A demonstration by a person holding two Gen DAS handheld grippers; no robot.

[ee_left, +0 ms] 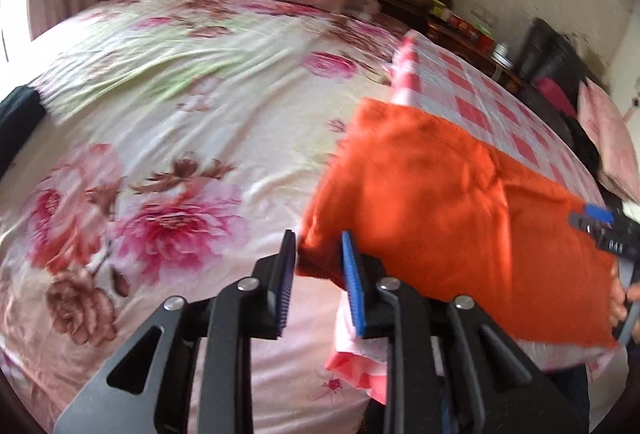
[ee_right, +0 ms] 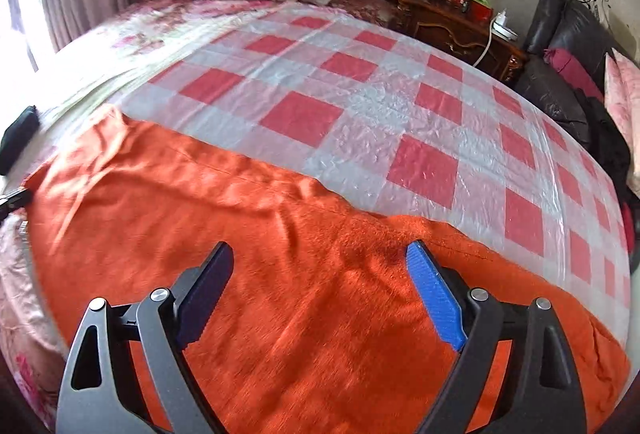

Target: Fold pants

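The orange pants (ee_right: 320, 274) are seen lying on a checked plastic sheet (ee_right: 360, 106) spread over the flowered bed (ee_left: 180, 114), at the near edge of it. A fold appears to be in hand: the end of the pants at about 9 o'clock in the right wrist view is taken between the jaws of the left gripper (ee_left: 318, 250), which are narrowed around the cloth corner, though a full clamp cannot be confirmed. The right gripper (ee_right: 320, 266) is held over the middle of the pants with its jaws spread wide and nothing gripped. The long axis of the pants is judged to run from 9 o'clock to 4 o'clock in that view; which end is the waist cannot be told. Next, the held end is probably to be carried across toward 3 o'clock and laid edge on edge, while the cloth is kept flat by the right gripper
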